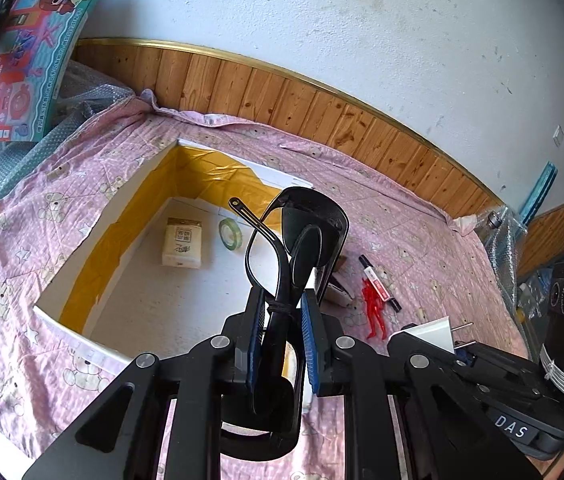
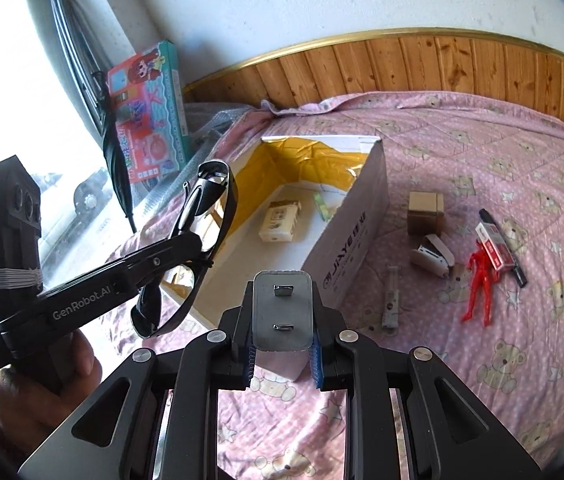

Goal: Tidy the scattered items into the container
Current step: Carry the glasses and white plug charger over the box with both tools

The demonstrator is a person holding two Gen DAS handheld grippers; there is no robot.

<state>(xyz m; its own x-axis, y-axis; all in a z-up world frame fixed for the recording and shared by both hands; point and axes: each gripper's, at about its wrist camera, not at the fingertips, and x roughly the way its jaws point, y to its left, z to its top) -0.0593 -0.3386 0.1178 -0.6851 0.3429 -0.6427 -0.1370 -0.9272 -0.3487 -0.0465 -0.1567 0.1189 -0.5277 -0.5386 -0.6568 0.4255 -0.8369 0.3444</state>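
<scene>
the black sunglasses (image 1: 282,264) hang folded in the left claw (image 1: 282,320), which is clenched on the folded arms near the hinge, lenses pointing up and forward, held over the near edge of the open white box (image 2: 354,240). they look light but awkward: thin plastic arms that could flex or slip between the pads, and lenses that would scratch, so a hold on the bundled arms seems the safer place, and a low, gentle drop into the box seems wise. the right claw (image 2: 282,344) is clenched on a white plug adapter (image 2: 282,312), prongs facing up; it looks stiff, smooth and compact, gripped across its flat sides. inside the box lie a tissue pack (image 1: 182,242) and a roll of tape (image 1: 230,233). still out on the pink bed cover (image 2: 482,140), right of the box, are a small cardboard box (image 2: 426,208), a stapler (image 2: 434,256), a red figure (image 2: 480,280) and a marker (image 2: 502,244).
</scene>
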